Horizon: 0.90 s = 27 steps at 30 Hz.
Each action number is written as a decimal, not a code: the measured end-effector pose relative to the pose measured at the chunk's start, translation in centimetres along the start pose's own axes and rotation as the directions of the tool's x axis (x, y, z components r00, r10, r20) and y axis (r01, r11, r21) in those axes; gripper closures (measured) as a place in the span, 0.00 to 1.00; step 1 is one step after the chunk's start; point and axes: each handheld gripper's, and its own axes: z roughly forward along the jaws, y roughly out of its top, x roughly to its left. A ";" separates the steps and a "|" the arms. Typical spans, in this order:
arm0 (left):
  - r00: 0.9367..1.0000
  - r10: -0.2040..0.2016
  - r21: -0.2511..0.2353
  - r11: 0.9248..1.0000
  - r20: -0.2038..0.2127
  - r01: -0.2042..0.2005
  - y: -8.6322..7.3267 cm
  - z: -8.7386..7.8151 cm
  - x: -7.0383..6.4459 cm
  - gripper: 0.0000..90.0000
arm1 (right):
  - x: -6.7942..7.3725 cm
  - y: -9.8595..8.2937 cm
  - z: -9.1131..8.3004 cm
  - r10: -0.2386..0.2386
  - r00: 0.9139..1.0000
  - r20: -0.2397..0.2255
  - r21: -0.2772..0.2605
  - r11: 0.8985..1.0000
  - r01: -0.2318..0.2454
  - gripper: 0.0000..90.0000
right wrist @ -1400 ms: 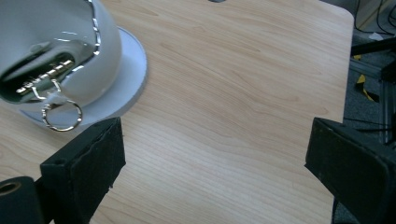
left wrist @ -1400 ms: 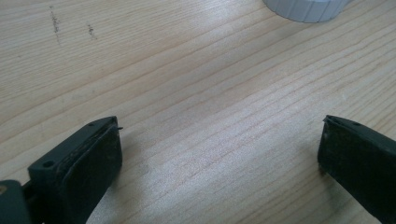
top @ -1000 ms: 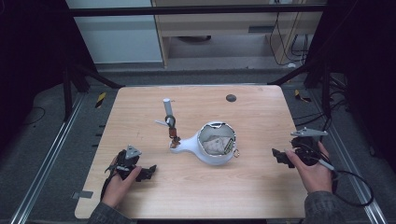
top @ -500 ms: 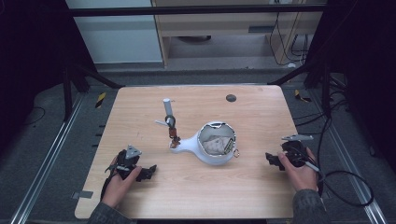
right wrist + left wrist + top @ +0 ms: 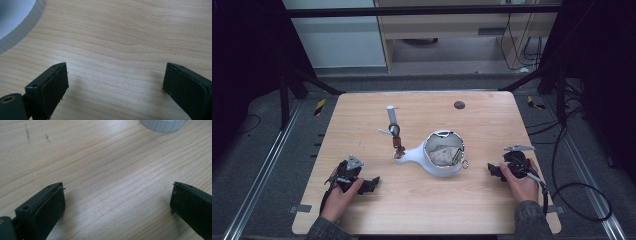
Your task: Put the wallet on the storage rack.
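A white gourd-shaped bowl [image 5: 439,156] with a long neck lies in the middle of the wooden table [image 5: 362,120]; crumpled pale material and a small metal piece sit inside it. Its ribbed white wall [image 5: 162,125] shows at the top of the left gripper view, and its ribbed white rim [image 5: 17,32] at the upper left of the right gripper view. A grey cylinder with thin metal parts [image 5: 392,122] stands just behind the neck. My left gripper [image 5: 371,184] rests open on the table at front left. My right gripper [image 5: 492,170] rests open at front right, jaws toward the bowl.
A small dark disc [image 5: 459,105] lies near the table's far edge. A cable [image 5: 562,200] trails off the right side from the right gripper. Black frame bars and dark floor surround the table.
The right hand and its gripper have moved left, in from the table's right edge toward the bowl. The left gripper has stayed put.
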 end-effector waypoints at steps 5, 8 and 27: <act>1.000 0.001 0.000 1.000 0.000 -0.001 0.0 0.0 0.0 0.00 | 0.0 -0.1 0.3 0.011 1.000 0.002 -0.012 1.000 -0.011 0.06; 1.000 0.001 0.000 1.000 0.000 -0.001 0.0 0.0 0.0 0.00 | 0.1 -0.2 0.6 0.012 1.000 0.010 -0.013 1.000 -0.012 0.05; 1.000 0.001 -0.001 1.000 0.000 -0.001 0.0 0.0 0.0 0.00 | 1.0 -1.0 1.0 0.001 0.998 0.064 -0.082 0.997 0.004 0.02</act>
